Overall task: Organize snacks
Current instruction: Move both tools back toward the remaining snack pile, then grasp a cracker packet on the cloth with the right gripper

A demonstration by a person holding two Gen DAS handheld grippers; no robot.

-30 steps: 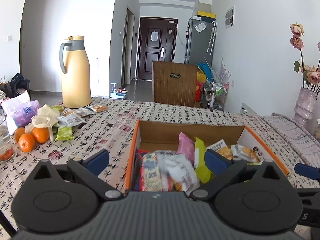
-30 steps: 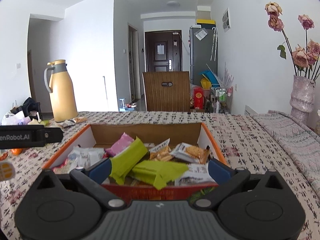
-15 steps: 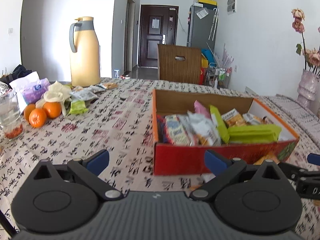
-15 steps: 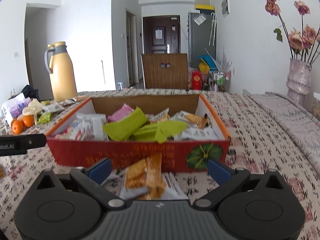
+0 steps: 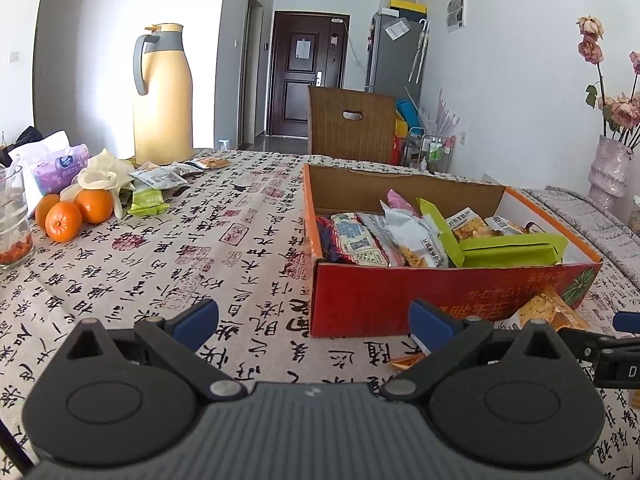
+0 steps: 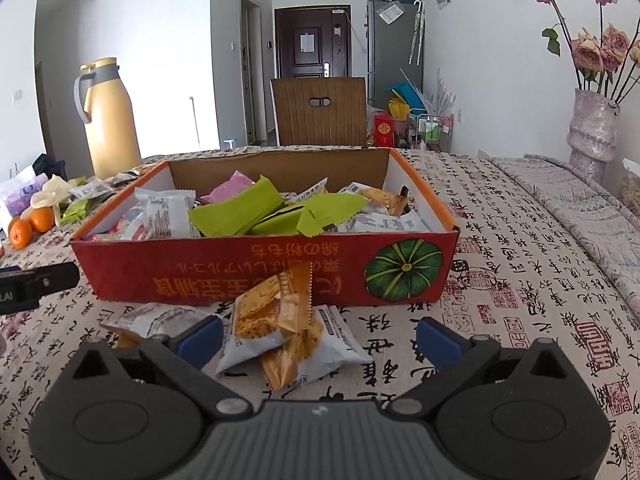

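Note:
A red cardboard box with an orange rim holds several snack packets, green wrappers on top. In front of it on the table lie loose packets: an orange cracker packet on a white one, and another white packet to the left. My right gripper is open just before these packets, holding nothing. In the left wrist view the box is ahead to the right, and my left gripper is open and empty near its front left corner. More packets lie far left.
A yellow thermos jug stands at the table's far left, with oranges, a tissue pack and a glass nearby. A vase of dried roses stands at the right. A wooden chair is behind the table.
Both grippers have pulled back from above the box toward the table's near side. The box's red front and the loose packets before it have come into view.

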